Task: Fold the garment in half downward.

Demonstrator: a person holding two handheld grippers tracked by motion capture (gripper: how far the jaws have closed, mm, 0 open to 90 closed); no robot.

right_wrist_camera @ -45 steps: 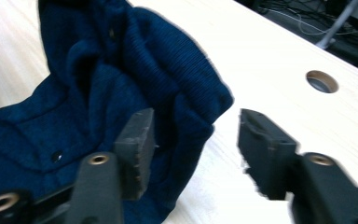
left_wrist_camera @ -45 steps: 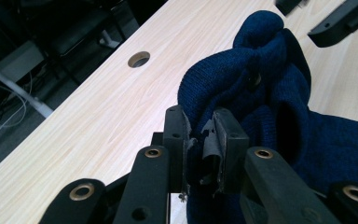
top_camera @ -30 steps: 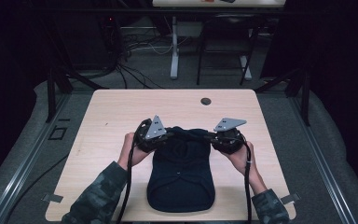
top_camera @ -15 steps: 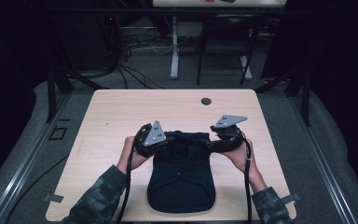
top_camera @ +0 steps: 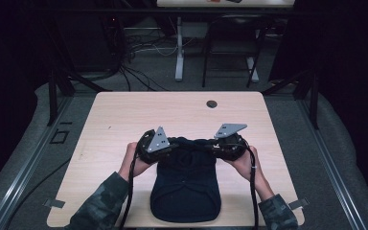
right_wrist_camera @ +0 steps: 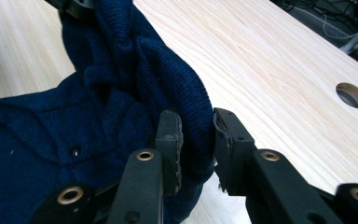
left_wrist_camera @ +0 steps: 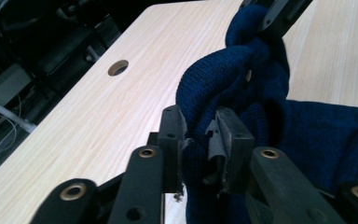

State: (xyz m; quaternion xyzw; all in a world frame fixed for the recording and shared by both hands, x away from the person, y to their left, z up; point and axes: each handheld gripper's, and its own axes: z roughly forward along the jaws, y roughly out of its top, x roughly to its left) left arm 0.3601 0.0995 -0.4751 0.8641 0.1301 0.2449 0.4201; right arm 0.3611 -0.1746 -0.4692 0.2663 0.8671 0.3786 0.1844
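Note:
A dark navy knitted garment point(top_camera: 186, 184) lies on the light wooden table point(top_camera: 124, 115), reaching from the middle to the near edge. Its far edge is bunched into a raised ridge point(top_camera: 194, 143) between my two grippers. My left gripper point(top_camera: 168, 143) is shut on the left end of that ridge; in the left gripper view its jaws point(left_wrist_camera: 199, 140) pinch a fold of the knit point(left_wrist_camera: 223, 84). My right gripper point(top_camera: 215, 144) is shut on the right end, its jaws point(right_wrist_camera: 193, 140) squeezing the fabric point(right_wrist_camera: 135, 60). Both hands hold the grippers from below.
A round cable hole point(top_camera: 212, 103) sits near the table's far edge, also seen as the hole point(left_wrist_camera: 118, 67) and the hole point(right_wrist_camera: 352, 94). Bare wood stretches beyond the garment and to both sides. Table legs, cables and dark floor lie past the far edge.
Both grippers have drawn the garment's far edge slightly toward the person and closer together, bunching the fabric more. Both grips are unchanged.

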